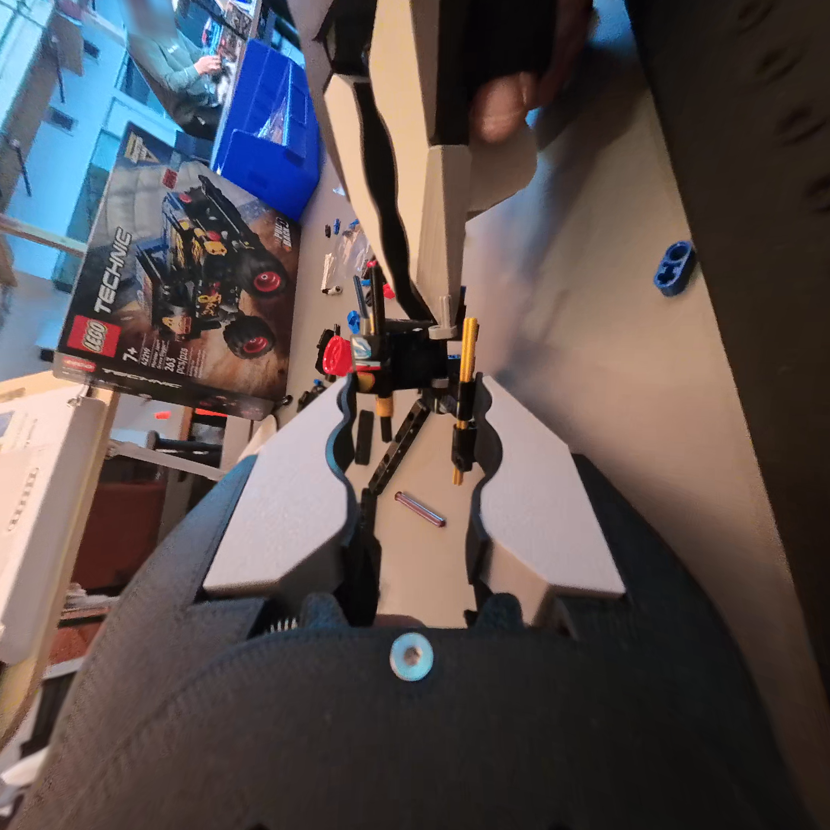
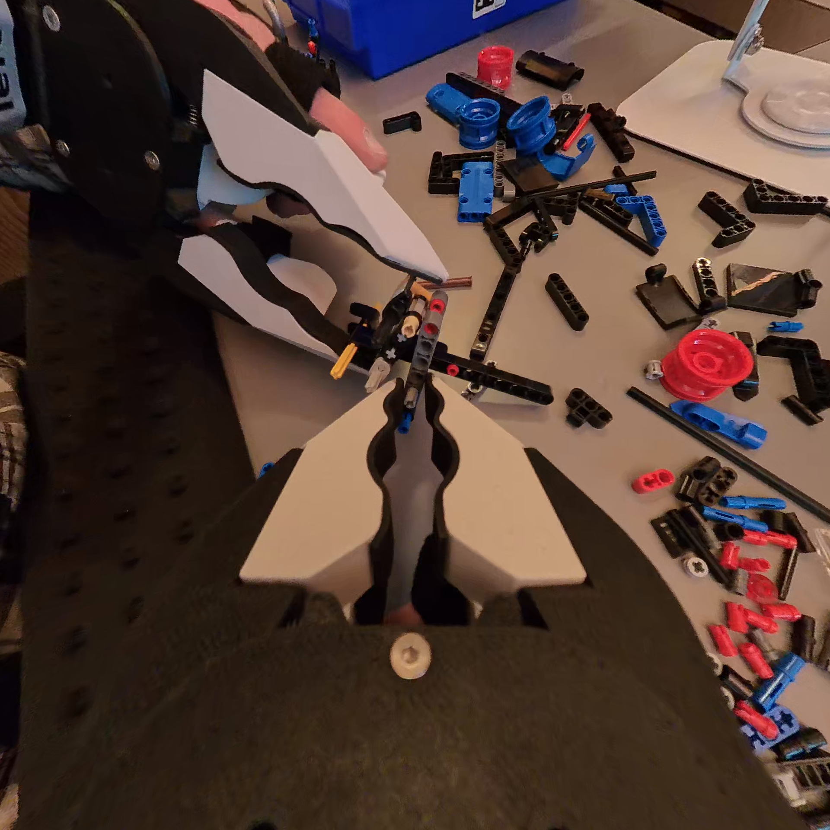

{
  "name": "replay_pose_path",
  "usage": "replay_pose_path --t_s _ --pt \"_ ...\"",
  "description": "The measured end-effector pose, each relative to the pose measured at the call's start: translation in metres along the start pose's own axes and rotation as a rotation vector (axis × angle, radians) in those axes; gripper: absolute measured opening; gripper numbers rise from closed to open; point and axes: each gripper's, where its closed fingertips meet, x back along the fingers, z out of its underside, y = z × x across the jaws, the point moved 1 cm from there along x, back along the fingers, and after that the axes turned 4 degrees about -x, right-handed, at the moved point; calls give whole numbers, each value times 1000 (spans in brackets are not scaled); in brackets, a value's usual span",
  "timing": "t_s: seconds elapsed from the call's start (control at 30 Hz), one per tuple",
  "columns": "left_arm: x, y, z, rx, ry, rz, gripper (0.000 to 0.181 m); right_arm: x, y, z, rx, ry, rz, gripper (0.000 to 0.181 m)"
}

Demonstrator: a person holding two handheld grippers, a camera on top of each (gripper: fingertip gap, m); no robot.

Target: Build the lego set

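The left gripper (image 1: 415, 381) has its jaws spread wide around the black lego assembly (image 1: 404, 355), its fingers either side of the block and its yellow axle (image 1: 467, 359); whether they press it I cannot tell. From the other side, the right gripper (image 2: 411, 386) is pinched tight on the assembly's grey beam (image 2: 426, 346). The assembly sits just over the grey table (image 2: 314, 395). Loose parts lie beyond, a red wheel hub (image 2: 705, 370) among them. Further off stands the printed set box (image 1: 179, 287), lettered, and a blue bin (image 1: 269, 130).
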Motion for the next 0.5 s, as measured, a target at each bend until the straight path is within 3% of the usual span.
replay_pose_path --t_s 0.3,0.5 --pt "13 13 -3 -332 16 -171 48 19 -12 -15 95 -26 74 24" --pt "24 21 -12 -473 16 -265 48 27 -20 -37 514 -4 255 20"
